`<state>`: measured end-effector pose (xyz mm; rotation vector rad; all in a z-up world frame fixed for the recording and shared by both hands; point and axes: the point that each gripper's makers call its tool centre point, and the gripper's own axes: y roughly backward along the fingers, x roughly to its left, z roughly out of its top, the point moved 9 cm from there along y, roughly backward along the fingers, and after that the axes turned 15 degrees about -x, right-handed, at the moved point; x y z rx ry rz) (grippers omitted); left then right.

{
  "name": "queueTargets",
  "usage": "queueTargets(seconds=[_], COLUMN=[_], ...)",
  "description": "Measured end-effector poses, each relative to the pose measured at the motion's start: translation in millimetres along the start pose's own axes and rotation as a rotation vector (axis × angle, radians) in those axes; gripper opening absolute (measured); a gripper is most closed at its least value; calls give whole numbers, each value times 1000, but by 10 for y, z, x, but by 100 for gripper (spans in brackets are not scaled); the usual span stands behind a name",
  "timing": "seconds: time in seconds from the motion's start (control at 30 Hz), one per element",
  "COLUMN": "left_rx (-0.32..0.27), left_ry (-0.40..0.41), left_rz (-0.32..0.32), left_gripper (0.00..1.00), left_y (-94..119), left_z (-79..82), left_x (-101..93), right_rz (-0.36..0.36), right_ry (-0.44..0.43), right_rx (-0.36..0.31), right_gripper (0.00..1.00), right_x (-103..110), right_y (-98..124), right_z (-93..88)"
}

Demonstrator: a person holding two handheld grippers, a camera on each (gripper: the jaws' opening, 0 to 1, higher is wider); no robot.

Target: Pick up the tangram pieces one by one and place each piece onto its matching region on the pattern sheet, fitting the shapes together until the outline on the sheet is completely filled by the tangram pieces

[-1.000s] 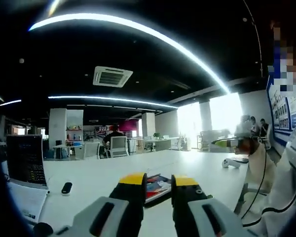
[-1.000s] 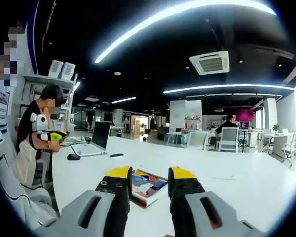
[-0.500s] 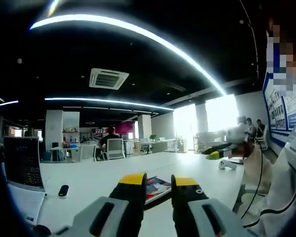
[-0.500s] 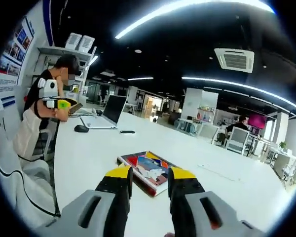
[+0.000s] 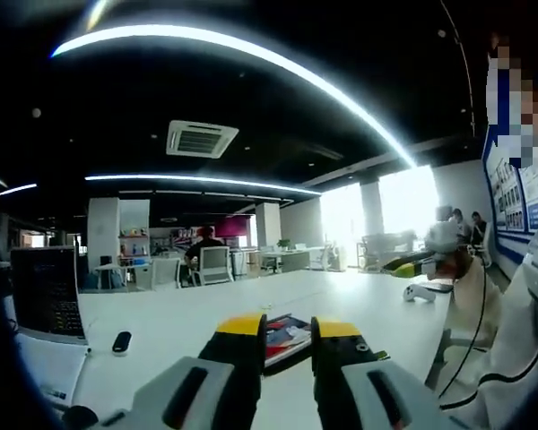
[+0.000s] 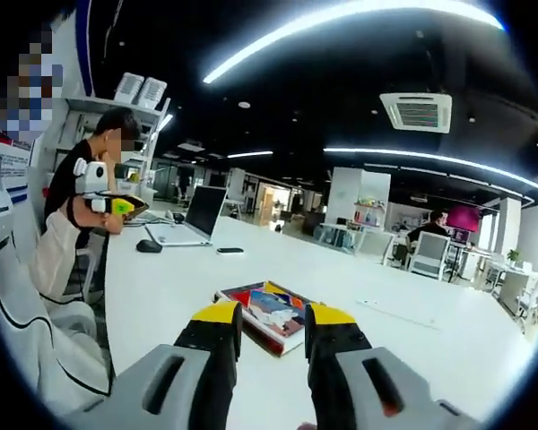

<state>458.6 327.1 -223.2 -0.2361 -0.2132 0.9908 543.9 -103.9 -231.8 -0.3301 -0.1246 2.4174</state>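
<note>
A flat board with coloured tangram pieces [image 6: 267, 312] lies on the white table [image 6: 161, 296], just beyond my right gripper [image 6: 273, 330]. That gripper's yellow-tipped jaws stand apart with nothing between them, so it is open. In the left gripper view the same board of pieces [image 5: 285, 335] shows past the tips of my left gripper [image 5: 289, 339], whose jaws are likewise apart and empty. Both grippers hover above the table, short of the board. Red, blue, yellow and orange pieces show on the board; their exact shapes are too small to tell.
An open laptop [image 6: 190, 224], a mouse [image 6: 148, 245] and a small dark device [image 6: 230, 251] lie at the table's far left. A seated person [image 6: 76, 224] holds another gripper there. In the left gripper view a laptop [image 5: 45, 300], a black device [image 5: 120, 341] and a white controller [image 5: 421, 293] rest on the table.
Both views have shifted a little with the hands; the right view tipped down toward the board half a second ago and has levelled slightly. The board has not moved, and the jaws keep the same gap.
</note>
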Motion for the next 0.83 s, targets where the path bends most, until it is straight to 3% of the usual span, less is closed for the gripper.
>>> queueTargets(seconds=[0.83], left_rx=[6], left_ry=[7], left_rz=[15], left_gripper=[22], left_y=[51], left_z=[-14], left_x=[55], right_rz=[-15], right_ry=[35], right_rx=[3], right_gripper=[29], right_x=[-43], right_y=[78], right_z=[53])
